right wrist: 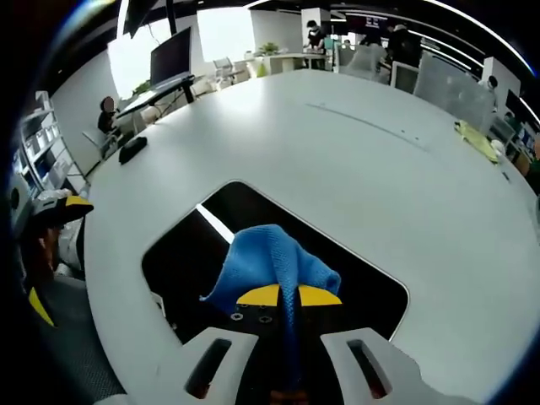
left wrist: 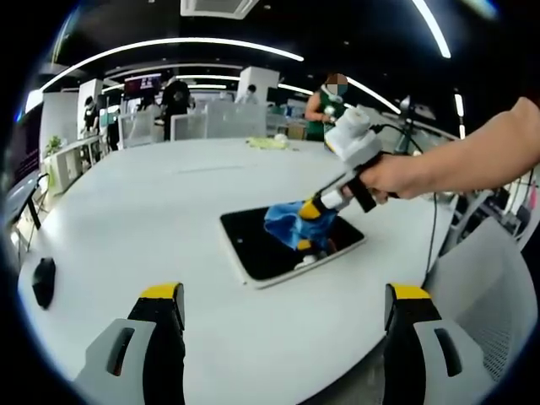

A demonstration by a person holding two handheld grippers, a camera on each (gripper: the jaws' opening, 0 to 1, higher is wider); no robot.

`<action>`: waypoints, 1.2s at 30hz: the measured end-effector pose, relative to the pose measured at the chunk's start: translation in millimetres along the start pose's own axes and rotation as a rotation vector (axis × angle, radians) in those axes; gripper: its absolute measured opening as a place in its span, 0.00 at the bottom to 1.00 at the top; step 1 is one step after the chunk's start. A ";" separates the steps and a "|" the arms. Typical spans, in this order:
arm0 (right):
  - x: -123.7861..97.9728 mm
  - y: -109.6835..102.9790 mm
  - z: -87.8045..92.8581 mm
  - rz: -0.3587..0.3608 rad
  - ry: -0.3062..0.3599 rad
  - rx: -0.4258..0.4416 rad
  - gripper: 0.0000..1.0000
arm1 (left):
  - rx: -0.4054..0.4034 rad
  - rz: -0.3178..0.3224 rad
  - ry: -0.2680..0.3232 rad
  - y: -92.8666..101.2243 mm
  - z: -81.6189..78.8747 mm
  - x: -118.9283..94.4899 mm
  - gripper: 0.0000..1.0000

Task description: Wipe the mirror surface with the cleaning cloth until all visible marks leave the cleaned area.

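Observation:
A rectangular mirror (left wrist: 278,249) with a white frame lies flat on the white table (left wrist: 169,219). In the right gripper view the mirror (right wrist: 194,245) reflects dark ceiling and a bright light strip. My right gripper (right wrist: 288,297) is shut on a blue cleaning cloth (right wrist: 270,261), which bunches on the glass. From the left gripper view, the right gripper (left wrist: 314,209) comes in from the right in a person's hand, pressing the cloth (left wrist: 287,221) onto the mirror's right half. My left gripper (left wrist: 285,297) stands open near the table's front edge, short of the mirror, with nothing between its fingers.
A black computer mouse (left wrist: 43,281) lies at the table's left edge. A yellow-green cloth (left wrist: 268,143) rests at the far side. A white chair back (left wrist: 494,295) stands at the right. Several people and desks fill the office behind the table.

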State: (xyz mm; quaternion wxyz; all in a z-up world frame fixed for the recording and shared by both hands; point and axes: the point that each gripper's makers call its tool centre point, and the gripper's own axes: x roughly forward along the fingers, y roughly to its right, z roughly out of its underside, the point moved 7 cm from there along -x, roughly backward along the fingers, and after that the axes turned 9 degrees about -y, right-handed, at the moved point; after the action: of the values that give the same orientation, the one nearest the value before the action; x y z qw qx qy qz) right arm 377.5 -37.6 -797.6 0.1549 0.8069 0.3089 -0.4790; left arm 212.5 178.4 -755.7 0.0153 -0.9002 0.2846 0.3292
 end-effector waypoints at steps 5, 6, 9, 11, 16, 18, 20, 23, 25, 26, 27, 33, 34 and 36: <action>-4.9 11.6 7.2 -0.002 -0.004 0.013 0.01 | -0.002 -0.001 -0.003 0.0 0.2 0.0 0.99; -5.8 14.7 8.6 -0.002 -0.005 0.019 0.01 | -0.002 -0.001 -0.004 0.1 0.2 0.0 0.99; -8.3 19.4 12.5 -0.002 -0.004 0.027 0.01 | 0.001 0.001 -0.008 0.2 0.5 0.1 0.99; -9.5 22.4 14.7 -0.001 -0.005 0.031 0.01 | 0.002 0.001 -0.008 0.3 0.4 0.2 0.99; -12.6 27.4 19.2 0.012 -0.008 0.017 0.01 | 0.004 -0.001 -0.009 0.2 0.5 0.3 0.99; -14.3 30.0 21.3 0.014 -0.011 0.018 0.01 | 0.004 -0.002 -0.009 0.3 0.4 0.2 0.99; -15.5 33.1 23.4 0.015 -0.013 0.021 0.01 | 0.003 -0.001 -0.010 0.3 0.5 0.2 0.99; -17.1 36.1 25.4 0.019 -0.017 0.022 0.01 | 0.002 -0.001 -0.011 0.3 0.7 0.3 0.99; -18.5 38.6 27.4 0.023 -0.018 0.025 0.01 | 0.003 -0.001 -0.010 0.3 0.6 0.2 0.99; -19.2 39.7 28.1 0.023 -0.019 0.027 0.01 | 0.003 -0.001 -0.011 0.4 0.6 0.3 0.99; -20.0 41.3 29.3 0.025 -0.020 0.029 0.01 | 0.004 0.000 -0.012 0.6 0.6 0.2 0.99; -23.5 47.5 34.9 0.041 -0.023 0.033 0.01 | 0.004 0.000 -0.013 0.6 0.9 0.3 0.99; -23.6 48.0 35.2 0.043 -0.023 0.035 0.01 | 0.006 0.000 -0.013 0.7 0.8 0.4 0.99; -23.9 48.2 35.6 0.046 -0.023 0.035 0.01 | 0.004 0.000 -0.014 0.7 1.0 0.3 0.99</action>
State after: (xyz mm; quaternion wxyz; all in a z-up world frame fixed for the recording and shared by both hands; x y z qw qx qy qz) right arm 376.3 -102.2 -796.7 0.1551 0.8109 0.2799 -0.4900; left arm 211.8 177.9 -756.6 0.0192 -0.8978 0.2852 0.3350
